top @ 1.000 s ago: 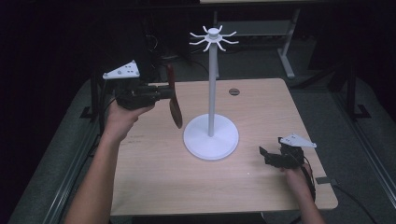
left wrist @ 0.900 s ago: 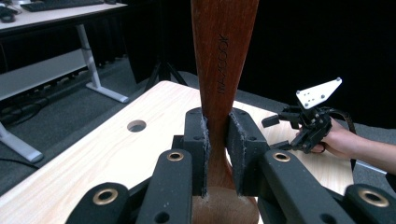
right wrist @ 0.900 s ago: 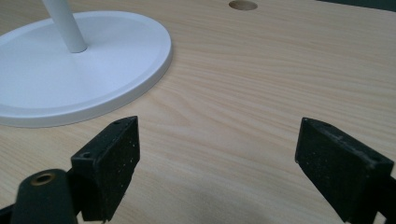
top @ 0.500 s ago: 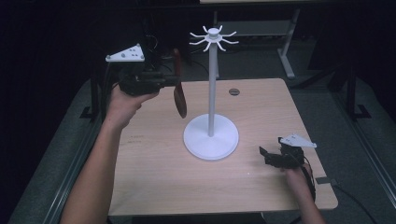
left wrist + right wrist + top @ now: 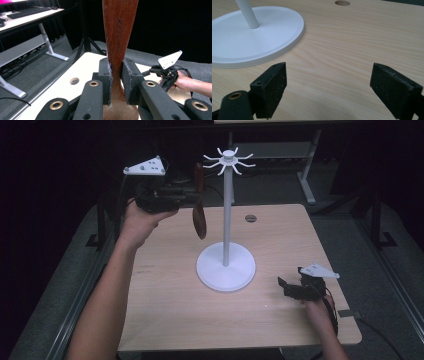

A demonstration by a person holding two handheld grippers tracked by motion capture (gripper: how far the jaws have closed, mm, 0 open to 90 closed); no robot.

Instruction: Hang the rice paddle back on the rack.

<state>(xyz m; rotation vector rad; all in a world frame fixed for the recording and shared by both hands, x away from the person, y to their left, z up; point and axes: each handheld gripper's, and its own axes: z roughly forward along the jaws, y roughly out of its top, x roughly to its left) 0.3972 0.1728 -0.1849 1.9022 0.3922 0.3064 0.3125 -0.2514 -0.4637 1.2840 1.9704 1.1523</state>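
The left gripper (image 5: pixel 187 195) is raised above the far left corner of the pale wooden table (image 5: pixel 170 320), its jaws pinching the handle of a dark brown wooden spoon (image 5: pixel 199 215). In the left gripper view the two black pads (image 5: pixel 106 80) press flat against either side of the handle of the spoon (image 5: pixel 119 35), which bears stamped lettering along its length and runs upward out of the top of that view. From above, the spoon hangs roughly upright in the air, its rounded bowl pointing down, clear of the tabletop. It sits just left of the thin white pole of a tall white stand with a round flat base (image 5: pixel 226 265); the stand carries a ring of short hooks at its top, and the spoon's upper end reaches near that height, though whether it touches a hook I cannot tell.

The right gripper (image 5: pixel 290 287) rests low at the near right of the table, just beside the stand's base. Its jaws are spread wide, with bare wood between them in the right gripper view (image 5: pixel 327 92). A small round hole (image 5: pixel 250 218) sits in the tabletop behind the stand.
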